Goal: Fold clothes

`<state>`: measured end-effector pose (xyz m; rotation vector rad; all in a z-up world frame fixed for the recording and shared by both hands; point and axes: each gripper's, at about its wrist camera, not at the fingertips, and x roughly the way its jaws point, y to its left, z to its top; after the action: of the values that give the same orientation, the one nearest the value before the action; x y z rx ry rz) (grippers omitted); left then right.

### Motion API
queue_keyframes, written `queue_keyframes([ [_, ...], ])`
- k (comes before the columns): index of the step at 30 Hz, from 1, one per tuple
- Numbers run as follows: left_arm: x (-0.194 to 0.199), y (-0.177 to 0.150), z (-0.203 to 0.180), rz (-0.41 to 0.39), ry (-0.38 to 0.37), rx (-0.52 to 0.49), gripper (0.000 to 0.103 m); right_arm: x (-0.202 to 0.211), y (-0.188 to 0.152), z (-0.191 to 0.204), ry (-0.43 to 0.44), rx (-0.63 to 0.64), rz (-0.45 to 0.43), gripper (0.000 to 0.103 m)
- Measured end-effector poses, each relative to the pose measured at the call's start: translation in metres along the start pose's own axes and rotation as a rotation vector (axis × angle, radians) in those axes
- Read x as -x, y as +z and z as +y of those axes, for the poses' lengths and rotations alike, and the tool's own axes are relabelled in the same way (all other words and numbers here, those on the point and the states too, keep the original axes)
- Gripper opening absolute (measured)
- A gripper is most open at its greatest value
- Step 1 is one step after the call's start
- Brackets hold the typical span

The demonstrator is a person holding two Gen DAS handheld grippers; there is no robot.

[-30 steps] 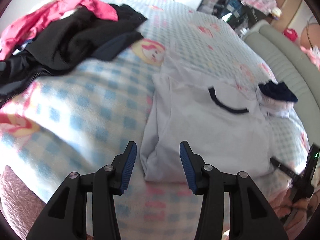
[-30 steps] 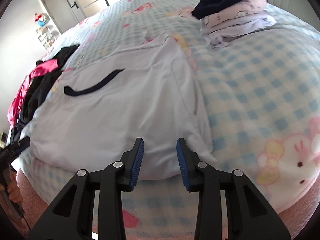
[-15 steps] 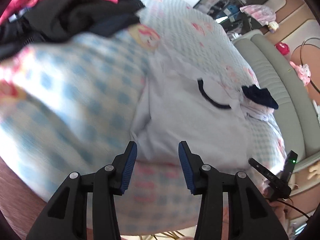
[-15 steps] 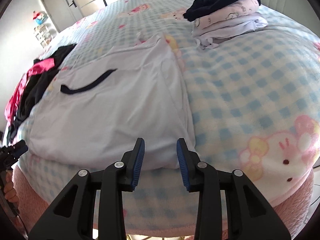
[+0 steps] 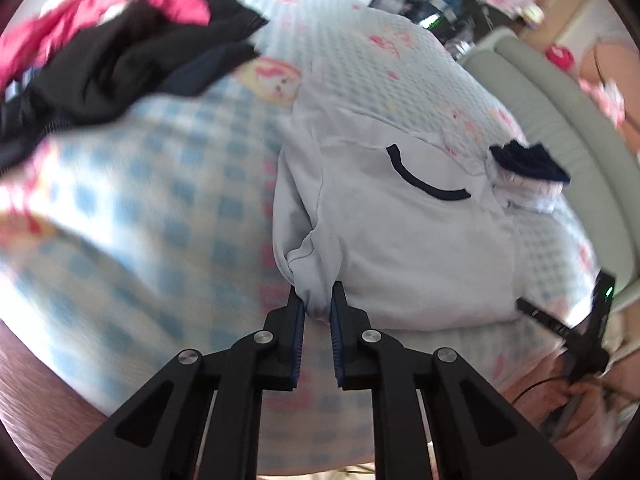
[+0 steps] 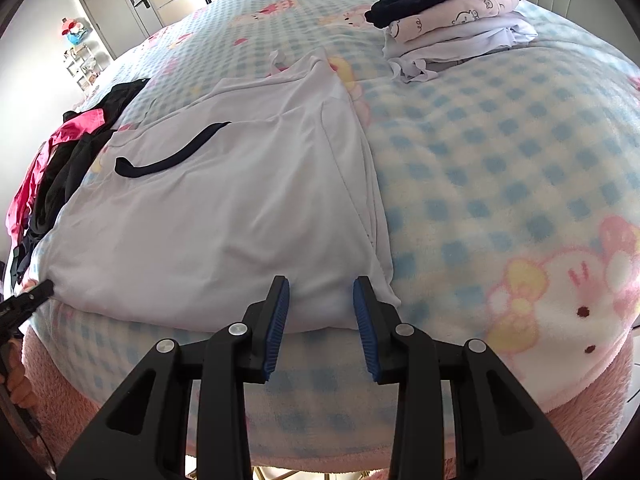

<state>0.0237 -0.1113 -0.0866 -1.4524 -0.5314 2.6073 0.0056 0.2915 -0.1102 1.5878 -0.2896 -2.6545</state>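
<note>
A white shirt (image 5: 400, 240) with a dark blue neckline lies flat on the checked blanket (image 5: 160, 208). My left gripper (image 5: 318, 308) is at the shirt's near left corner; its jaws are closing and a bunch of the cloth is pinched between the blue pads. In the right wrist view the same shirt (image 6: 220, 220) spreads out ahead. My right gripper (image 6: 320, 300) stands open over the shirt's near right corner, with the hem lying loose between its fingers (image 6: 280, 300).
A heap of black and pink clothes (image 5: 120, 48) lies at the far left of the bed (image 6: 520, 160). A folded stack with a dark blue piece on top (image 6: 452, 12) sits at the far right. A padded grey-green headboard (image 5: 560, 128) runs behind it.
The left gripper's jaws have come together on the shirt's near left corner, which now bunches up between the pads. The right gripper has stayed at the near right hem.
</note>
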Motion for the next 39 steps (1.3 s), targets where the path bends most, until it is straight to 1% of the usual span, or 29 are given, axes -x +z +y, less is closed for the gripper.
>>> queue_keyframes([
  [2, -0.007, 0.0, -0.003, 0.022, 0.076, -0.069, 0.012, -0.003, 0.001, -0.001, 0.004, -0.004, 0.006, 0.034],
  [4, -0.016, -0.006, 0.0, 0.076, 0.112, -0.09, 0.013, -0.007, 0.001, -0.004, -0.005, -0.004, 0.017, 0.033],
  [5, -0.018, -0.009, 0.002, 0.088, 0.118, -0.089, 0.013, -0.009, 0.002, -0.005, -0.015, -0.001, 0.023, 0.031],
  [7, -0.015, -0.009, 0.004, 0.085, 0.129, -0.085, 0.016, -0.008, 0.003, -0.011, -0.017, -0.008, 0.028, 0.028],
  [8, -0.012, -0.009, 0.005, 0.082, 0.137, -0.081, 0.022, -0.005, 0.005, -0.015, -0.017, -0.017, 0.024, 0.027],
  [9, -0.009, -0.007, 0.007, 0.081, 0.144, -0.062, 0.028, 0.001, 0.006, -0.02, -0.034, -0.026, 0.009, 0.031],
  [10, -0.007, -0.004, 0.011, 0.078, 0.154, -0.033, 0.045, 0.009, 0.008, -0.025, -0.064, -0.034, -0.014, 0.033],
  [11, -0.004, 0.0, 0.016, 0.069, 0.169, 0.006, 0.05, 0.015, 0.01, -0.031, -0.069, -0.048, -0.034, 0.035],
  [13, 0.001, 0.002, 0.021, 0.027, 0.157, 0.063, 0.05, 0.025, 0.015, -0.045, -0.026, -0.094, -0.056, 0.036],
  [15, 0.005, 0.004, 0.021, -0.027, 0.138, 0.088, 0.048, 0.026, 0.019, -0.05, 0.003, -0.104, -0.049, 0.036],
  [16, 0.004, 0.005, 0.014, -0.045, 0.125, 0.067, 0.048, 0.024, 0.02, -0.048, 0.007, -0.087, -0.043, 0.036],
  [17, 0.002, 0.007, 0.002, -0.067, 0.119, 0.025, 0.048, 0.021, 0.02, -0.042, 0.015, -0.064, -0.036, 0.036],
  [19, -0.007, 0.011, -0.025, -0.086, 0.107, -0.088, 0.048, 0.015, 0.017, -0.029, 0.058, -0.026, -0.014, 0.036],
  [21, -0.013, 0.011, -0.036, -0.065, 0.135, -0.134, 0.048, 0.006, 0.014, -0.017, 0.055, 0.004, -0.003, 0.037],
  [23, -0.026, 0.009, -0.036, -0.016, 0.209, -0.164, 0.047, -0.004, 0.01, -0.01, 0.007, 0.009, 0.013, 0.036],
  [24, -0.028, 0.007, -0.028, -0.004, 0.226, -0.149, 0.047, -0.006, 0.009, -0.01, -0.008, 0.002, 0.019, 0.034],
  [26, -0.03, 0.006, -0.013, 0.017, 0.257, -0.118, 0.049, -0.007, 0.008, -0.013, -0.021, -0.015, 0.021, 0.034],
  [28, -0.022, 0.007, 0.005, 0.014, 0.224, -0.053, 0.05, -0.005, 0.008, -0.018, -0.081, -0.016, 0.019, 0.034],
  [29, -0.017, 0.008, 0.014, 0.009, 0.201, -0.018, 0.05, -0.004, 0.008, -0.023, -0.095, -0.022, 0.023, 0.037],
  [31, -0.006, 0.008, 0.021, -0.012, 0.165, 0.031, 0.05, 0.0, 0.008, -0.033, -0.064, -0.072, 0.024, 0.037],
  [32, -0.001, 0.008, 0.021, -0.03, 0.154, 0.035, 0.047, 0.004, 0.009, -0.034, -0.06, -0.081, 0.015, 0.037],
  [34, 0.005, 0.007, 0.017, -0.053, 0.131, 0.02, 0.046, 0.013, 0.01, -0.027, -0.063, -0.054, -0.015, 0.037],
  [36, 0.003, 0.005, 0.011, -0.031, 0.082, 0.001, 0.046, 0.021, 0.01, -0.016, -0.027, -0.031, -0.037, 0.037],
  [37, -0.001, 0.003, 0.008, -0.014, 0.074, -0.01, 0.046, 0.023, 0.01, -0.011, 0.0, -0.017, -0.043, 0.037],
  [38, -0.007, -0.001, 0.003, 0.009, 0.074, -0.033, 0.046, 0.024, 0.009, -0.005, 0.019, -0.001, -0.044, 0.038],
  [39, -0.011, -0.002, 0.002, 0.02, 0.099, -0.05, 0.046, 0.023, 0.008, 0.001, 0.029, 0.018, -0.038, 0.039],
])
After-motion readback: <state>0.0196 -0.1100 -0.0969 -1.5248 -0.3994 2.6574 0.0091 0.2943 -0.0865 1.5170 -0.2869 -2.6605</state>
